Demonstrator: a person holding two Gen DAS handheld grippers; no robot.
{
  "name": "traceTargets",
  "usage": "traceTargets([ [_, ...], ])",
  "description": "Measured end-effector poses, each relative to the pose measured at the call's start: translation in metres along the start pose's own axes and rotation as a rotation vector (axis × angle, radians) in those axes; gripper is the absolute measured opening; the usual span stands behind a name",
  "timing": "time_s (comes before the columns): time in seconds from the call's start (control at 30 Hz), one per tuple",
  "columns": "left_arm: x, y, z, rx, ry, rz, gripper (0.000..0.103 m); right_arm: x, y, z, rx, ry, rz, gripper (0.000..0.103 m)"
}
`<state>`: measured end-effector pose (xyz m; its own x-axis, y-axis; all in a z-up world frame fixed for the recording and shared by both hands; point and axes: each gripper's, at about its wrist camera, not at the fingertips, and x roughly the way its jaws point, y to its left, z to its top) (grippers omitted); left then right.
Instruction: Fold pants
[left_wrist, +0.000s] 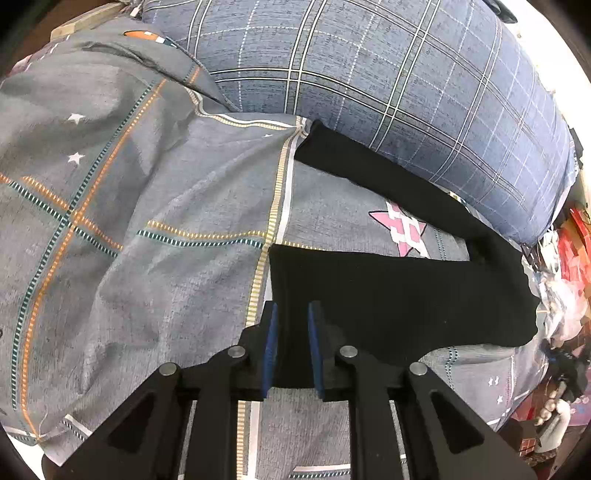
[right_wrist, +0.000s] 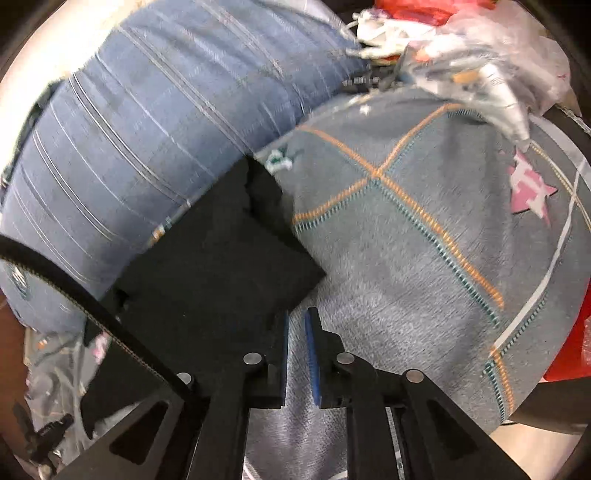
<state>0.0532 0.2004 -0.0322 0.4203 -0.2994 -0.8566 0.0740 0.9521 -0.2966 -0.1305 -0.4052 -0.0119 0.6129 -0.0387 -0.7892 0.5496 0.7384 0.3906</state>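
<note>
Left tongs: the left tongs (left_wrist: 293, 314) stood parted above the hem of the near pant leg, black cloth showing between the blue pads (left_wrist: 271, 347); whether they touched it I cannot tell.
Pants, left view: the black pants (left_wrist: 399, 295) lay spread on the grey bedsheet (left_wrist: 147, 184), legs apart, the far leg running along the blue plaid pillow (left_wrist: 369, 74).
Right tongs: the right tongs (right_wrist: 296, 321) were parted over bare bedsheet (right_wrist: 406, 258), gripping nothing.
Pants, right view: the pants (right_wrist: 207, 266) lay just left of the tongs, against the pillow (right_wrist: 147, 129); the picture was blurred.
Clutter: plastic bags (right_wrist: 480, 48) lay beyond the sheet.
</note>
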Motion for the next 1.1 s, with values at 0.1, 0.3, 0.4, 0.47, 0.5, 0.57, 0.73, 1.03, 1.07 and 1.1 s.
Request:
traceTargets([
  [0.1,0.002,-0.004,0.009,0.009,-0.008,0.006,0.020,-0.031,0.017,0.000,-0.094,-0.116,-0.009,0.028],
  [0.3,0.019,-0.022,0.051,0.006,-0.022,0.021,0.040,-0.063,0.074,0.005,-0.339,-0.389,0.038,0.103],
  [0.4,0.033,-0.035,0.080,0.019,-0.028,0.029,0.042,-0.032,0.090,0.033,-0.320,-0.257,0.115,0.103],
  [0.47,0.050,-0.043,0.104,0.033,-0.015,0.033,0.043,-0.003,0.101,0.052,-0.321,-0.170,0.149,0.101],
  [0.5,0.056,-0.045,0.114,0.038,-0.009,0.037,0.043,0.015,0.107,0.064,-0.339,-0.118,0.163,0.099],
  [0.57,0.075,-0.054,0.138,0.072,0.006,0.041,0.043,0.045,0.117,0.081,-0.367,-0.044,0.176,0.093],
  [0.73,0.122,-0.068,0.181,0.142,0.040,0.054,0.043,0.116,0.152,0.123,-0.476,0.131,0.173,0.089],
  [1.03,0.181,-0.060,0.221,0.157,0.086,0.053,0.042,0.214,0.211,0.133,-0.725,0.340,0.116,0.088],
  [1.07,0.185,-0.058,0.223,0.156,0.090,0.045,0.043,0.221,0.215,0.131,-0.741,0.355,0.107,0.088],
  [1.1,0.189,-0.058,0.225,0.158,0.093,0.039,0.043,0.230,0.218,0.130,-0.758,0.371,0.100,0.088],
])
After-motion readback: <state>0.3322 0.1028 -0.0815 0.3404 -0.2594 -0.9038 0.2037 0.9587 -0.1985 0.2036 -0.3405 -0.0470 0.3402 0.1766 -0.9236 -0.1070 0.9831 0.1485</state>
